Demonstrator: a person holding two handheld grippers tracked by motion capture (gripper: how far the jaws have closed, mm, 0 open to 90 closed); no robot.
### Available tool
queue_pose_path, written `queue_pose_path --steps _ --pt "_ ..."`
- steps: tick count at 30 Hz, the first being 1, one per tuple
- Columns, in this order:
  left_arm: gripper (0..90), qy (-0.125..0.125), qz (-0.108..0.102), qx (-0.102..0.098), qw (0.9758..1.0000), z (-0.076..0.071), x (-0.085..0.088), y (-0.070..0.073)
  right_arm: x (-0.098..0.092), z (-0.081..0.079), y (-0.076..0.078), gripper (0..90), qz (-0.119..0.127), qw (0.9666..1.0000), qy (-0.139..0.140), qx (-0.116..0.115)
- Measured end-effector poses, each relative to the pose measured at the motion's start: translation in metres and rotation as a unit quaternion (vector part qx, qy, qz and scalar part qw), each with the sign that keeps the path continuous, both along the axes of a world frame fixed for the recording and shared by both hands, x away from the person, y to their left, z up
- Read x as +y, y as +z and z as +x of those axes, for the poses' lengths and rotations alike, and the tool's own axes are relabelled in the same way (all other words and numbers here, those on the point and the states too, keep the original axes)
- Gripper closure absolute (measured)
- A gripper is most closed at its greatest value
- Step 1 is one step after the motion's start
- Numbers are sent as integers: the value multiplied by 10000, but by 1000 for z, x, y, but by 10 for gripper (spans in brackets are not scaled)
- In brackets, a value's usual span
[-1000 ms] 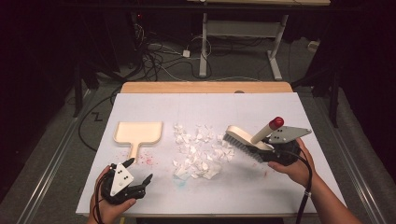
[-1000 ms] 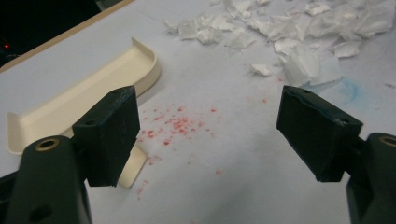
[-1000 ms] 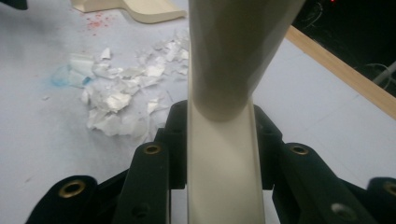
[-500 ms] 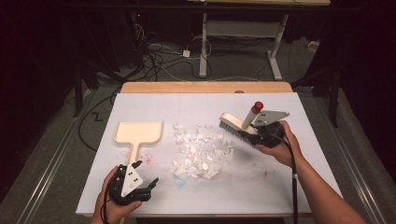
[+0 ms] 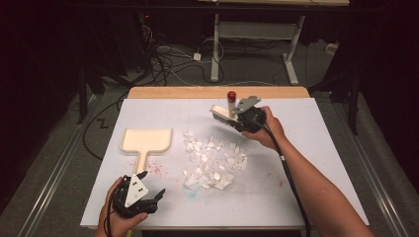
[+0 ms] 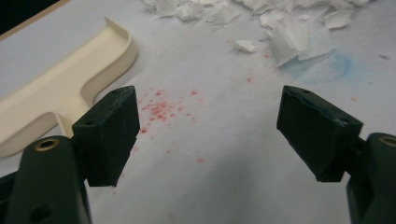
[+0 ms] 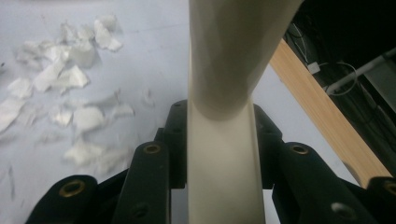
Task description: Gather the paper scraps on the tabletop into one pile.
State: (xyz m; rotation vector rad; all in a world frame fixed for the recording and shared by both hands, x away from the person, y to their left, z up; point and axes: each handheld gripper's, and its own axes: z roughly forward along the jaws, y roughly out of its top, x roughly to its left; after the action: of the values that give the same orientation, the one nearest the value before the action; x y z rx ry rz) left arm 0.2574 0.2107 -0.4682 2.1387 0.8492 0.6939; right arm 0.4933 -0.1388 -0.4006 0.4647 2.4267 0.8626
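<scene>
A white-topped table [image 5: 316, 148] carries a cream dustpan [image 5: 146, 140] beside scattered paper scraps [image 5: 212, 160].

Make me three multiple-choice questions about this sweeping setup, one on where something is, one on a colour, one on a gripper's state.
1. Where is the dustpan?
A. left of the paper scraps
B. on the scraps
C. off the table

2. What colour are the specks beside the dustpan's handle?
A. green
B. red
C. black

3. What is the right gripper doing?
A. open, nothing held
B. gripping a cup
C. shut on the brush

Answers: 1 A, the high view shows it left of the pile. 2 B, red spots on white. 3 C, jaws clamp the cream handle.
</scene>
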Motion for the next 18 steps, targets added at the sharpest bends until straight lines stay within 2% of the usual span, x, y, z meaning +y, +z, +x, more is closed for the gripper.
queue_pose_path --steps 1,2,3,6,7,8,10,12,17,18 --pt "202 -2 -26 47 10000 1 0 -1 19 6 -6 677 -157 9998 59 -46" --pt "202 -2 -26 47 10000 1 0 -1 29 9 -9 677 -279 9995 88 -87" --pt "202 -5 -37 85 10000 1 -1 -2 29 9 -9 677 -279 9995 88 -87" --pt "202 -15 -35 151 9999 -1 -2 -4 56 16 -19 677 -167 9997 133 -110" --pt "202 -54 -32 163 9998 -2 -3 -5 56 16 -19 677 -167 9997 133 -110" --pt "202 -85 59 180 9998 -2 -5 -6 66 19 -23 677 -131 9997 208 -62" --pt "203 -104 46 193 9997 -2 -5 -6 69 20 -24 677 -184 9995 224 -80" --pt "203 -128 23 187 9997 -3 -5 -5 80 21 -26 677 -213 9993 291 -29" --pt "203 -159 -40 186 9997 -4 -2 -5 95 16 -29 677 -315 9986 421 -17" --pt "202 -158 -28 202 9997 -3 -1 -5 99 10 -31 676 -390 9979 519 15"
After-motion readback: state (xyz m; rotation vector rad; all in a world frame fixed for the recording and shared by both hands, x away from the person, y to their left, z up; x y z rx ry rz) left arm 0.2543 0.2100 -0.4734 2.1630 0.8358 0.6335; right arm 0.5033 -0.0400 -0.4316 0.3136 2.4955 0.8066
